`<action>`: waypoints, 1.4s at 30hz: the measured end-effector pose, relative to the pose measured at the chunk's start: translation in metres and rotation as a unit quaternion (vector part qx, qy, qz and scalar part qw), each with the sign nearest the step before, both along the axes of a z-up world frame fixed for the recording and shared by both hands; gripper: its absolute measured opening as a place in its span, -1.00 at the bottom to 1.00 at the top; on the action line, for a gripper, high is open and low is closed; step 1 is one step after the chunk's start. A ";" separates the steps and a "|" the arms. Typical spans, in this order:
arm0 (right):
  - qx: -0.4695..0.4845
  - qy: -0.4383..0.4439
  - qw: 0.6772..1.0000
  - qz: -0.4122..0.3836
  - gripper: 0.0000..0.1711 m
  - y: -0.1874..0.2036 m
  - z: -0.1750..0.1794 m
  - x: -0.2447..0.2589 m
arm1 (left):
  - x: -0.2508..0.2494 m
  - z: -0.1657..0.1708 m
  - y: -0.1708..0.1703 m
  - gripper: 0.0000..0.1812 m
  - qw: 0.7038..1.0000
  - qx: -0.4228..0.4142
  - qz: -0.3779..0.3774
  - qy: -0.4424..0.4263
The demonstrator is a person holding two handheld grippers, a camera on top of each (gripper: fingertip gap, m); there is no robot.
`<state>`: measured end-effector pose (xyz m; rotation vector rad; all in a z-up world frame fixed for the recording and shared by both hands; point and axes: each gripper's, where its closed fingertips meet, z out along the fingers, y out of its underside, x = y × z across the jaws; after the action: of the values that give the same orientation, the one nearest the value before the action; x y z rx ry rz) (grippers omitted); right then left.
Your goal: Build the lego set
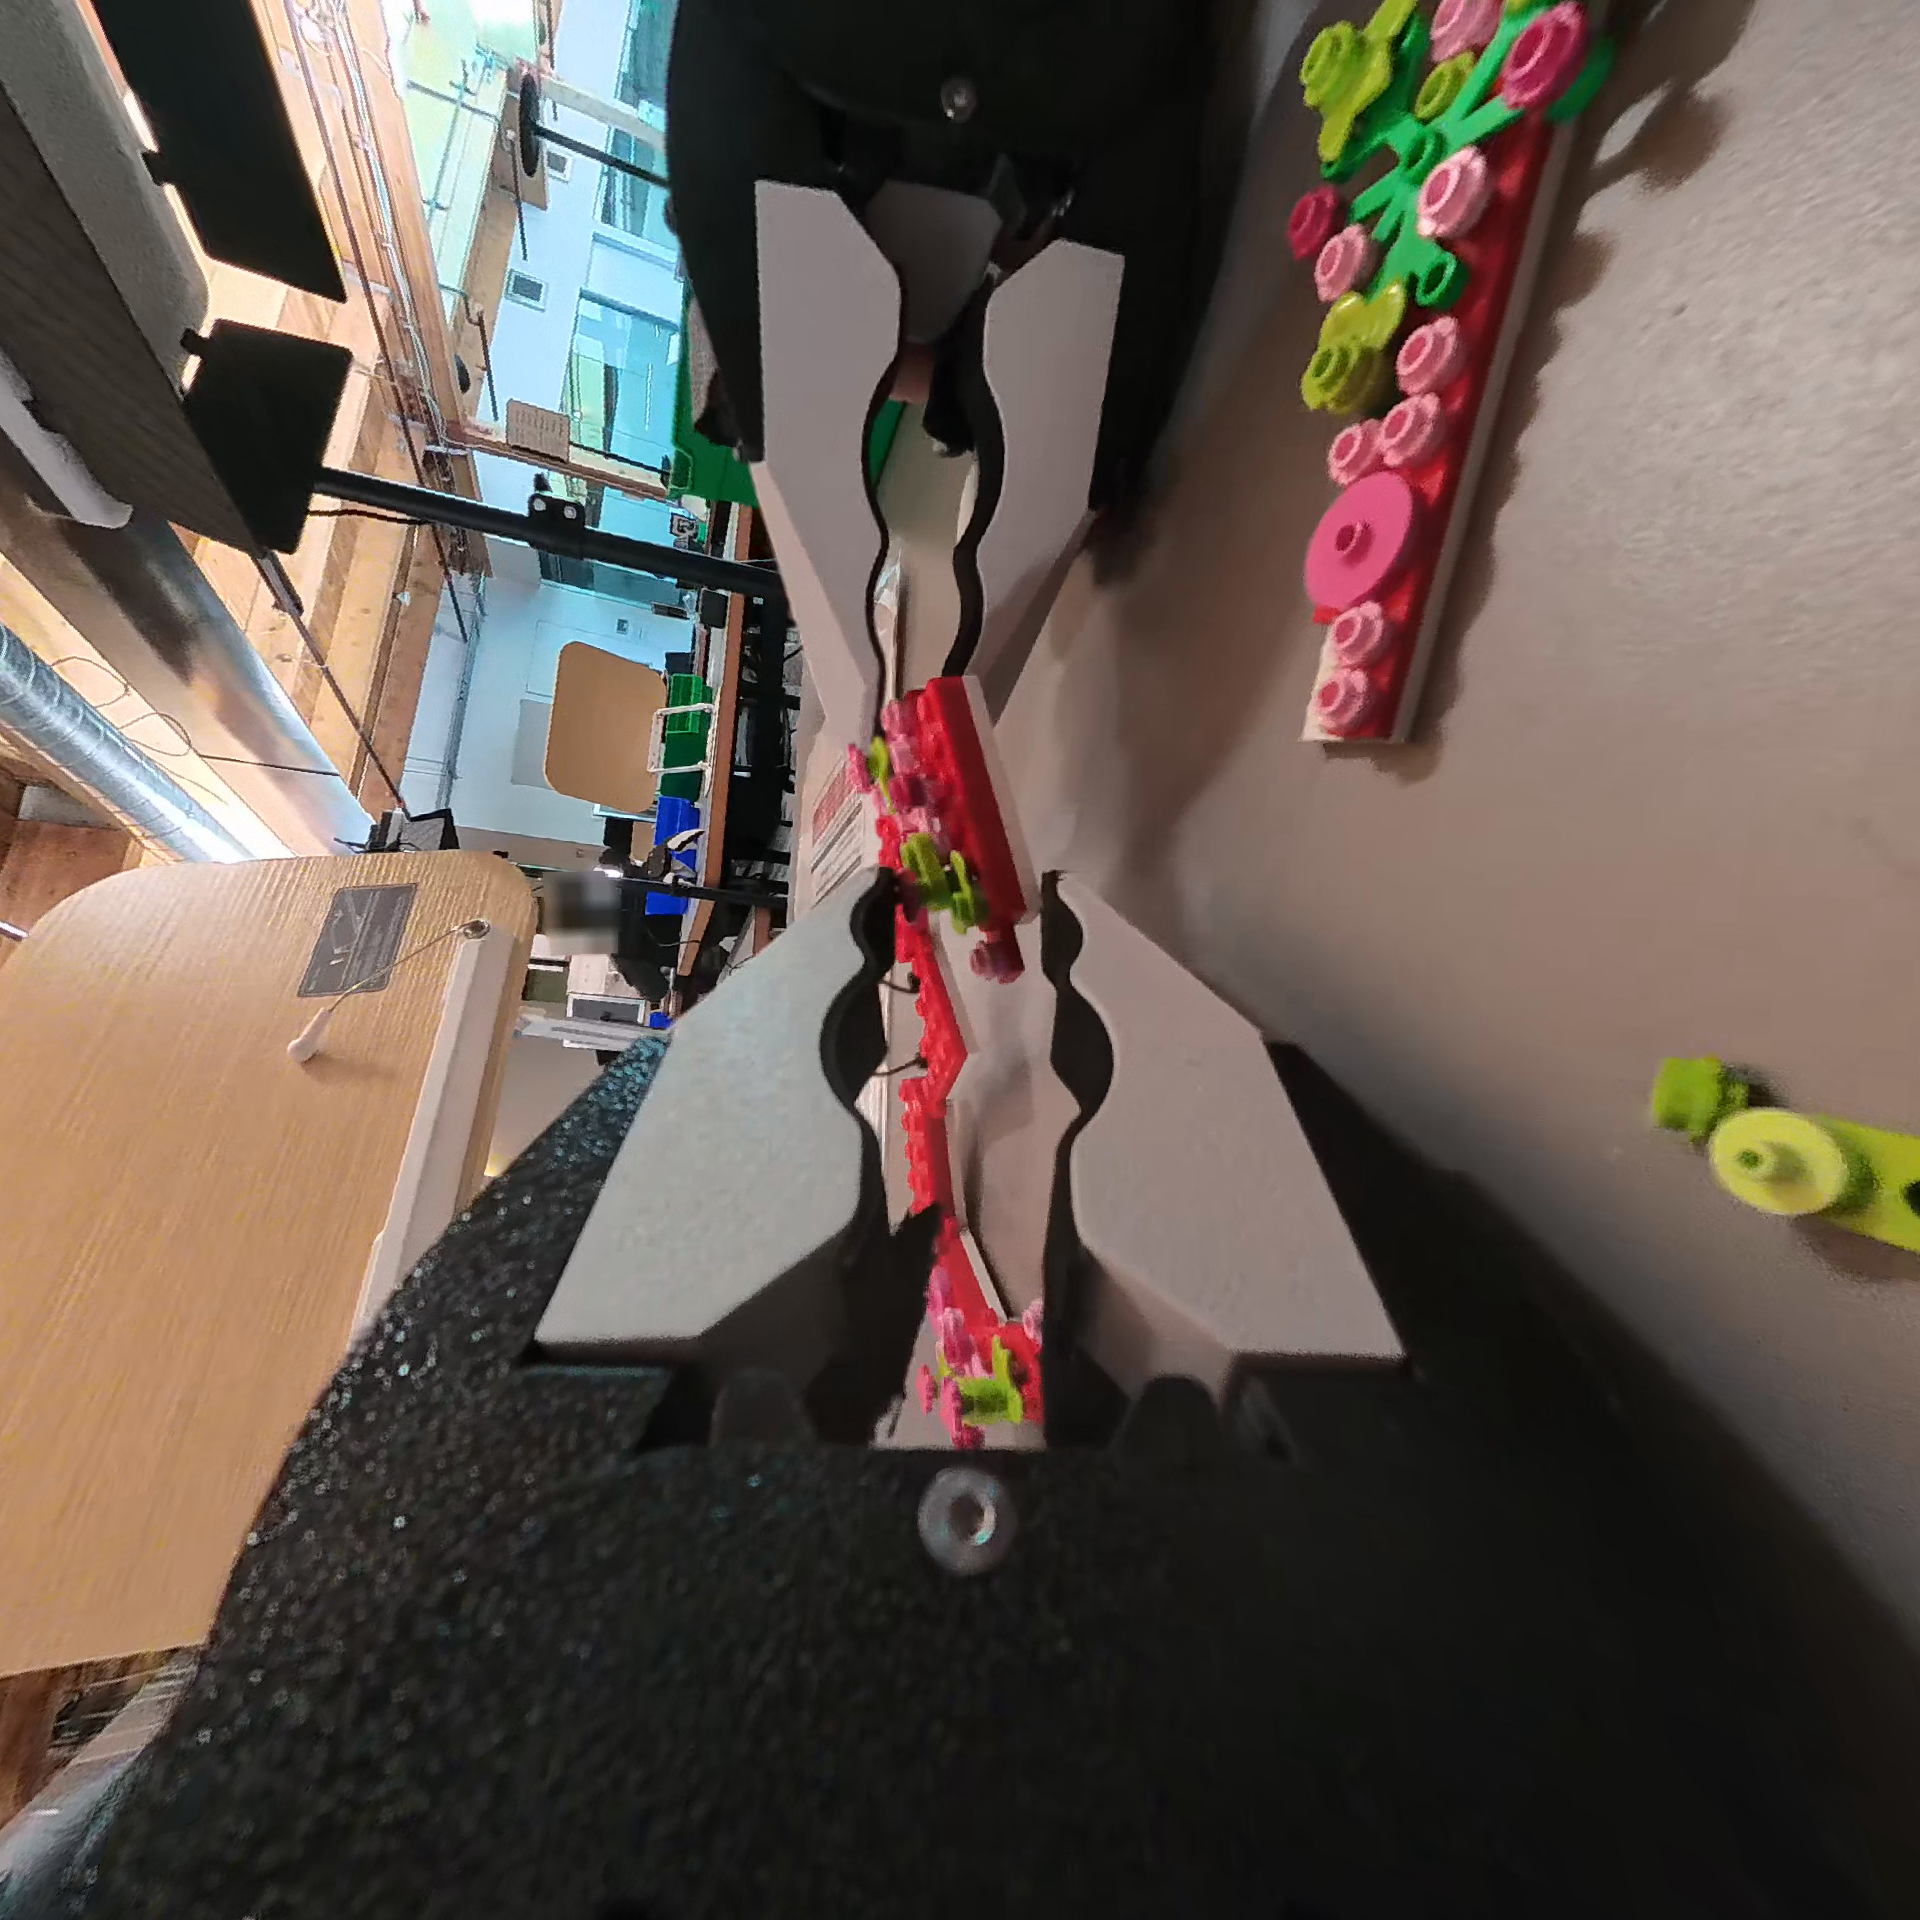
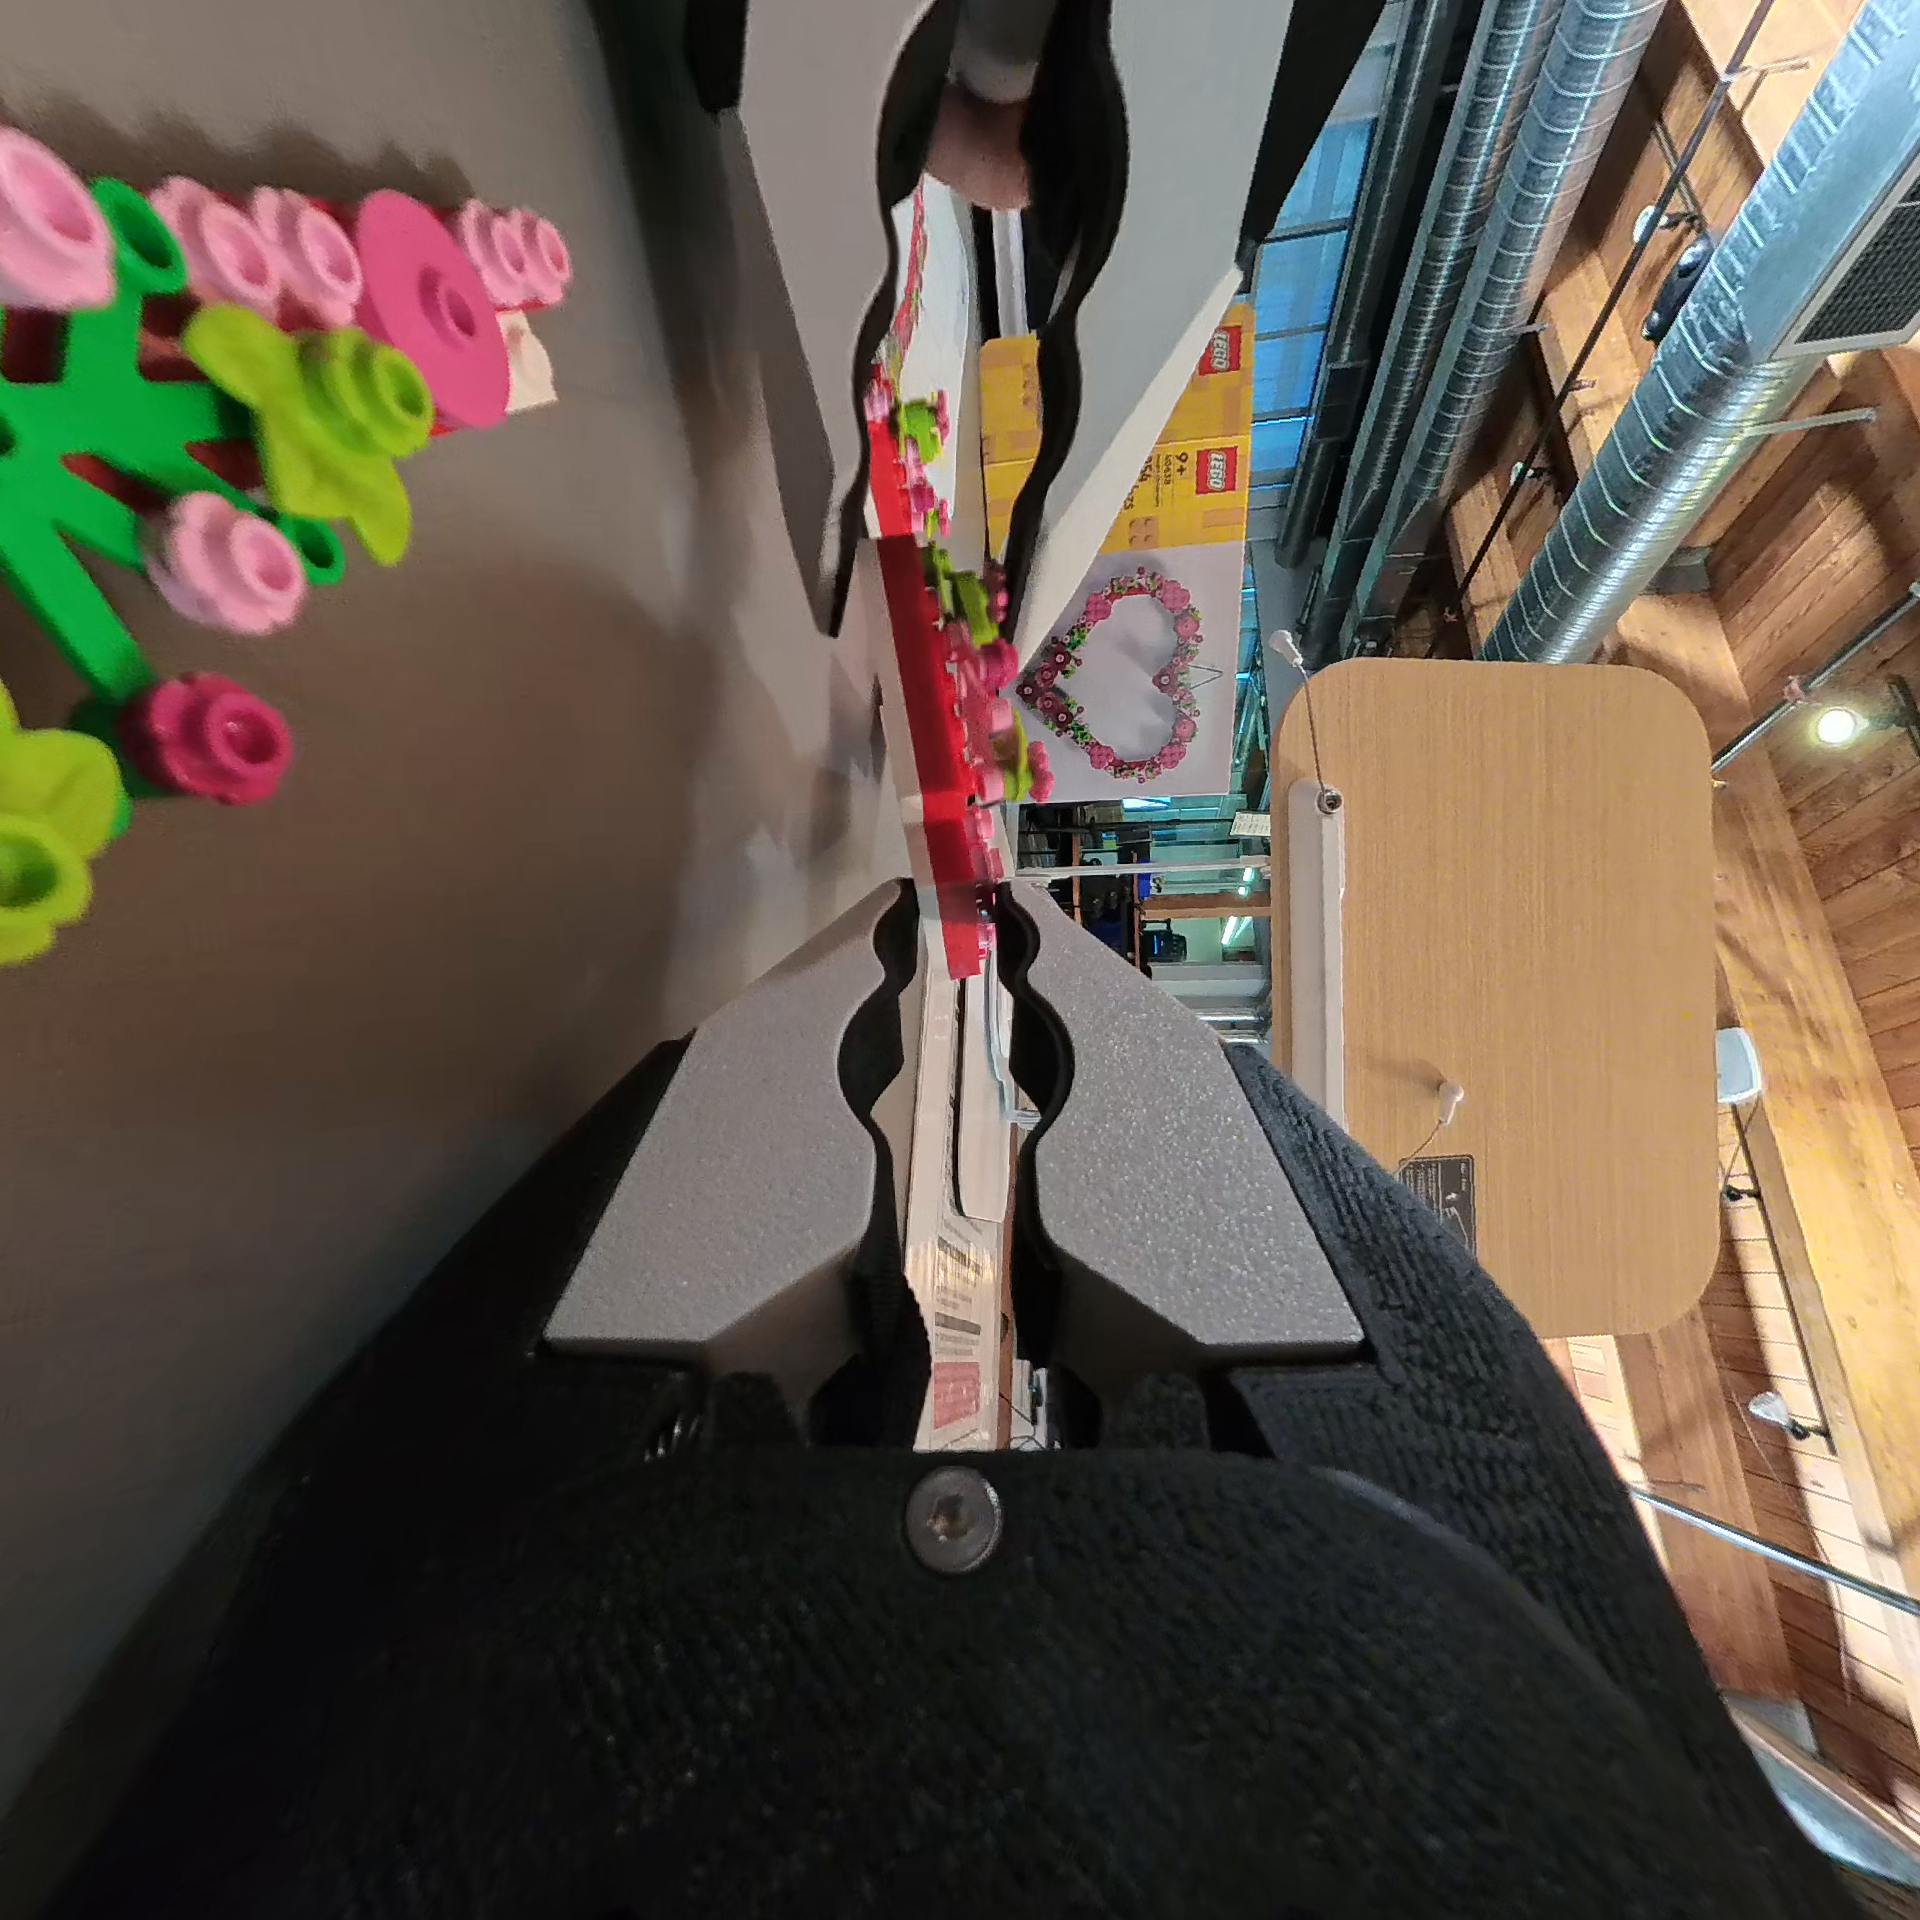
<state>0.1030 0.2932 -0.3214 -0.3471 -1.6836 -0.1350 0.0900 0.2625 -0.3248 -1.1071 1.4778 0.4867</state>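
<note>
A red Lego plate assembly [image 1: 961, 790] studded with pink flowers and lime leaves is held off the grey table between both grippers. My left gripper [image 1: 964, 888] is shut on one stretch of it, flowers included. My right gripper [image 2: 958, 902] is shut on the bare red end of the same assembly [image 2: 914, 665]. The two grippers face each other tip to tip: the right gripper [image 1: 920, 691] shows at the top of the left wrist view, and the left gripper [image 2: 925, 634] at the top of the right wrist view.
A second red strip with flowers and green stems [image 1: 1392, 416] lies on the grey table [image 1: 1558, 883]; it also shows in the right wrist view [image 2: 260, 416]. Loose lime pieces [image 1: 1787, 1158] lie nearby. The yellow set box [image 2: 1195, 436] stands behind, with papers [image 2: 956, 1299] beneath. My hands' fingertips stand some 4 cm from each other.
</note>
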 end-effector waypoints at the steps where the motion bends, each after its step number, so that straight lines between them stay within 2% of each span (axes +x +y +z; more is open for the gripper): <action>1: -0.001 0.000 1.000 0.000 -0.85 0.000 0.000 0.000 | 0.000 0.001 0.000 -0.72 1.000 0.001 0.000 -0.001; 27: 0.002 -0.004 1.000 0.006 -0.85 -0.003 -0.001 0.000 | -0.011 0.006 0.000 -0.75 1.000 0.006 -0.007 0.001; 38: 0.004 -0.014 1.000 0.005 -0.85 -0.002 -0.004 0.000 | -0.015 0.002 0.004 -0.76 0.999 0.012 0.012 0.035; 42: -0.032 -0.029 0.999 0.005 -0.80 0.000 -0.009 0.001 | -0.015 0.002 0.007 -0.76 0.999 0.011 0.021 0.033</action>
<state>0.1038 0.2927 -0.3306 -0.3866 -1.7504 -0.0853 0.0749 0.2692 -0.3227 -1.1163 1.5057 0.5726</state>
